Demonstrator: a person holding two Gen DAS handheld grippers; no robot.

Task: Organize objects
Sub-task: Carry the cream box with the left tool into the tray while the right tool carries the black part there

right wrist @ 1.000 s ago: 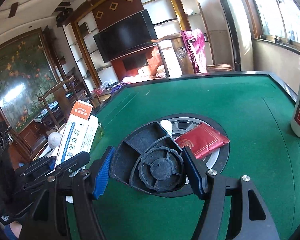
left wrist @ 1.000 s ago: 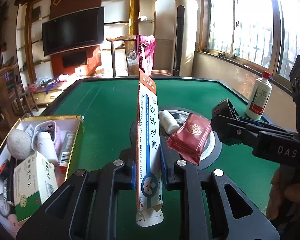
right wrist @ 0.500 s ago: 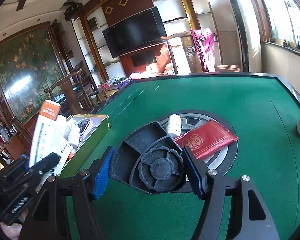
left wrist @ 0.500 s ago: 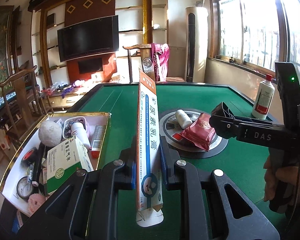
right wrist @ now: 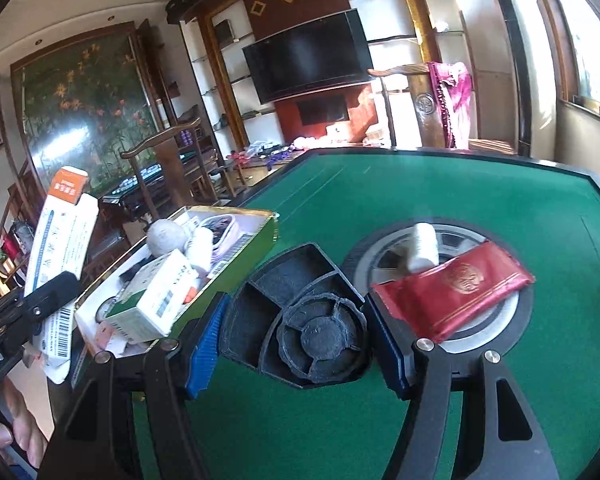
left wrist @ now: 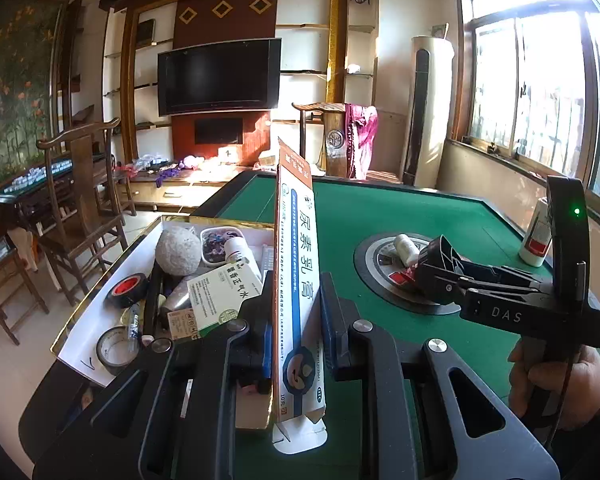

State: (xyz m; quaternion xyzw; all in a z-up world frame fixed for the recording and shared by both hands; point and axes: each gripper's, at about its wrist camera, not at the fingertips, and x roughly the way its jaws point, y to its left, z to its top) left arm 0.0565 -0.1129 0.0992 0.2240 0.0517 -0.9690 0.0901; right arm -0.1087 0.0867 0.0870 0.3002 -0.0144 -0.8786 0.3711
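The left wrist view alone shows the person's right hand (left wrist: 556, 380) around the handle of the right gripper (left wrist: 440, 256), and a white bottle with a red label (left wrist: 536, 236) standing near the far right edge of the green felt table (left wrist: 400, 212). The right wrist view alone shows the full face of the red foil packet (right wrist: 456, 296), which in the other view is mostly hidden behind that gripper.

The left gripper (left wrist: 296, 316) has its 2 blue-padded jaws closed narrowly on a tall white-and-orange cardboard medicine box (left wrist: 296, 280), held upright on edge beside the tray, its lower end over the felt. The right gripper's jaws stand fairly wide and are clamped on a black plastic sectioned dish (right wrist: 300, 320), a pad pressing on each side of it, just above the felt.

A shallow gold-rimmed rectangular tray (left wrist: 100, 280) sits at the table's left edge. In it lie a grey round stone-like ball (left wrist: 178, 250), a green-and-white medicine carton (left wrist: 220, 296), a black tape roll with a red core (left wrist: 126, 290), a 2nd dark tape roll (left wrist: 114, 350), a small white bottle (left wrist: 240, 252) and a small pink-rimmed container (left wrist: 218, 242).

The round silver-and-black hub (right wrist: 512, 316) at the table's centre carries the red packet and a small white cylindrical bottle (right wrist: 422, 248) lying on its side, touching the packet's edge.
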